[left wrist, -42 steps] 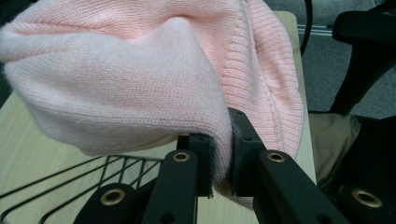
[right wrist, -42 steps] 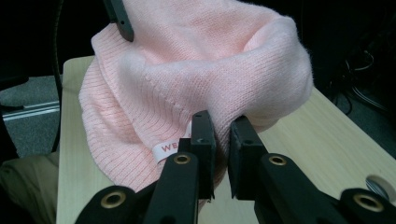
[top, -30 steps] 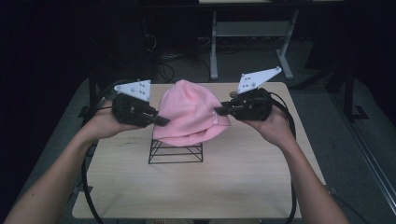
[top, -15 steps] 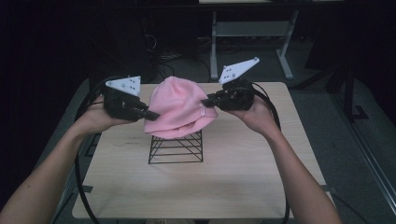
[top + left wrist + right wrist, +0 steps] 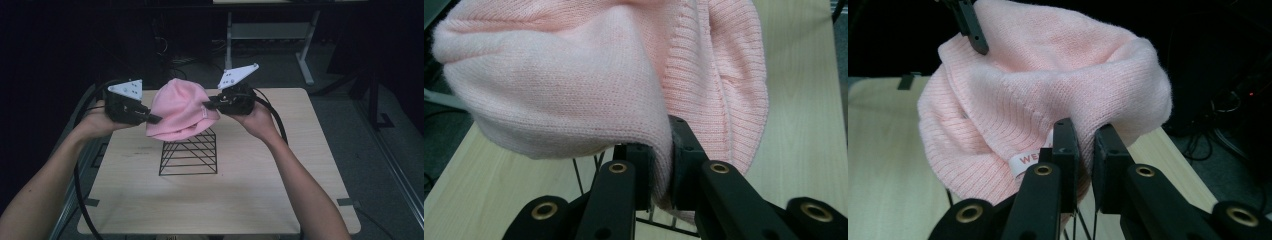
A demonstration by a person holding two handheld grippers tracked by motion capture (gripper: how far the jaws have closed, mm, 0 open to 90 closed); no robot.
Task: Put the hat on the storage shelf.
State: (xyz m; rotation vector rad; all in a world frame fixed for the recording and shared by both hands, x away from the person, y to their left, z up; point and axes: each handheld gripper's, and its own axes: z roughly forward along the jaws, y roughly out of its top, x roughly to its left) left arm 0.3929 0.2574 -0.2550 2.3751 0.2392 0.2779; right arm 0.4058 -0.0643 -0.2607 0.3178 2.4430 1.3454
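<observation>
Main obstacle mid-table: black wire stand (image 5: 189, 154), with the pink beanie (image 5: 181, 110) hanging over its top, so no way straight across the centre. Left gripper (image 5: 150, 118) and right gripper (image 5: 209, 104) flank the beanie, jaws clamped on its rim, closing off both sides at that level. Bare table (image 5: 280, 195) in front of the stand and out to both side edges. Cables (image 5: 80, 200) loop off the left edge.
</observation>
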